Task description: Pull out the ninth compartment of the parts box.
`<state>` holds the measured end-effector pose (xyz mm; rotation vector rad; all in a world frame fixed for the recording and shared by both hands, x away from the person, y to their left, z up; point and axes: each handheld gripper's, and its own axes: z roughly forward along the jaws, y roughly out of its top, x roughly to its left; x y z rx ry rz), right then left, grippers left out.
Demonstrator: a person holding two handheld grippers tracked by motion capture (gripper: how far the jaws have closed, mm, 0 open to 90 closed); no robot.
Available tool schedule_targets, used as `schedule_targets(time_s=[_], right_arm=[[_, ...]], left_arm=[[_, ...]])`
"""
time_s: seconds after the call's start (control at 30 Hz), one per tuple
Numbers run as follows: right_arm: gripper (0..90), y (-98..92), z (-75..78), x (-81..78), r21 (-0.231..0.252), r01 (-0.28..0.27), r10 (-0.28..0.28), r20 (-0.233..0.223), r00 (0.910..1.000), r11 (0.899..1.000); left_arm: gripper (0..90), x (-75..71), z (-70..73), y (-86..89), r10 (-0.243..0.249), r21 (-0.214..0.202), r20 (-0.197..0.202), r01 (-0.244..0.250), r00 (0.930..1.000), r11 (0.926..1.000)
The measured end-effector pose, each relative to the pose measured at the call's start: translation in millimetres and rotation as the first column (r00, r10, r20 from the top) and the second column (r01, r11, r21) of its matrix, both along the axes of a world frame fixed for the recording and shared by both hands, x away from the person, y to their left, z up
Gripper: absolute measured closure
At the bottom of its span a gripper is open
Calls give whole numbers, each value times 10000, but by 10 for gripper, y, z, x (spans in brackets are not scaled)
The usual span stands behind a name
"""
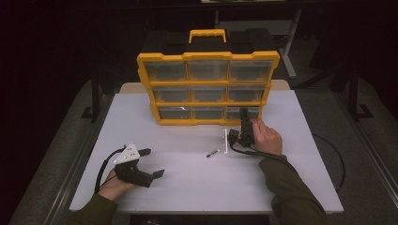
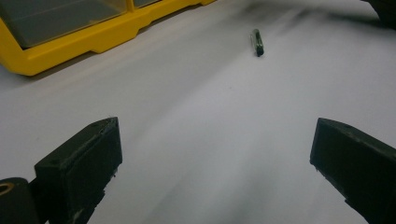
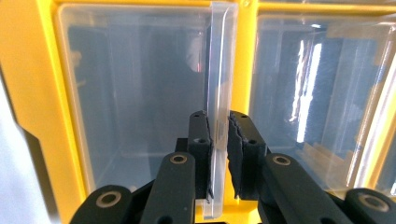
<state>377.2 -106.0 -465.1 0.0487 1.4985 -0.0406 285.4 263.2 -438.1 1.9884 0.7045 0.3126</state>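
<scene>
The right gripper (image 3: 218,128) had its fingers clamped on the clear drawer handle (image 3: 220,70) of the yellow organizer (image 1: 206,56) (bottom row), its long axis running away along the fingers; the left gripper (image 2: 215,154) rested spread apart on the counter (image 1: 187,178).

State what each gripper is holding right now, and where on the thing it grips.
The right gripper is shut on the clear handle lip of a drawer in the yellow organizer, pinching its lower part. The left gripper is open over the table, holding nothing.
</scene>
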Motion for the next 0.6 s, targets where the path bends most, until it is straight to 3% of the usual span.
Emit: schedule_targets(time_s=[0.6], right_arm=[[783, -15, 1, -57, -97, 27, -28, -88, 10000, 9999]], left_arm=[[16, -2, 0, -4, -1, -16, -42, 1, 10000, 10000]])
